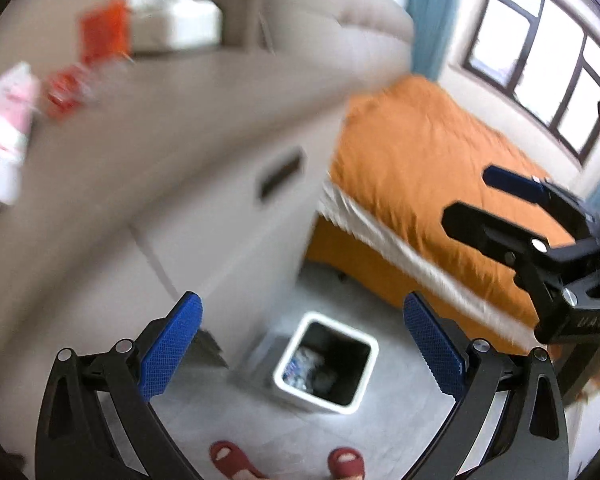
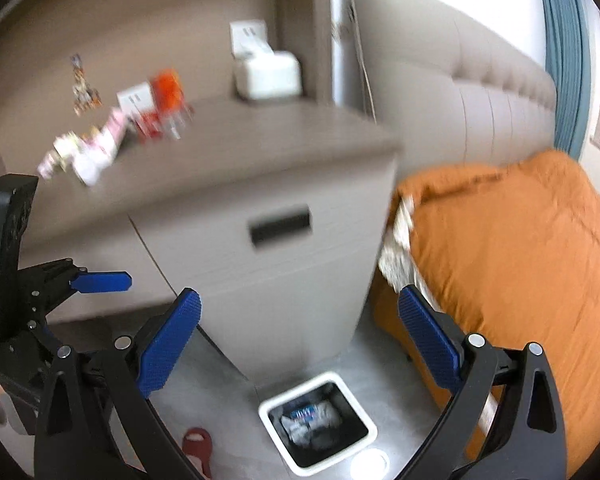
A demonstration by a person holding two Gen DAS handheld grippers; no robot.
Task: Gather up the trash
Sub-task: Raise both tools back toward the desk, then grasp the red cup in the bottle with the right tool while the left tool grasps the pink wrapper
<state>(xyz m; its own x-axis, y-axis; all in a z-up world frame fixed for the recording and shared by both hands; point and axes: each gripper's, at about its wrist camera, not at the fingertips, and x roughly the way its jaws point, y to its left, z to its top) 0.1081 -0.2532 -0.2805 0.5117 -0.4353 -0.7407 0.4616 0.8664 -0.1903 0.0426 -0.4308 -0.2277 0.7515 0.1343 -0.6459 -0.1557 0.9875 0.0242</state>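
Note:
A white square trash bin with a black liner stands on the grey floor beside the cabinet, with crumpled wrappers inside; it also shows in the right wrist view. My left gripper is open and empty, high above the bin. My right gripper is open and empty, also above the bin. Trash lies on the brown cabinet top: a pink and white wrapper, a red packet and an orange box. The frames are blurred.
A white tissue box sits at the back of the cabinet. A bed with an orange cover is to the right, close to the bin. Red slippers are on the floor. The right gripper shows in the left wrist view.

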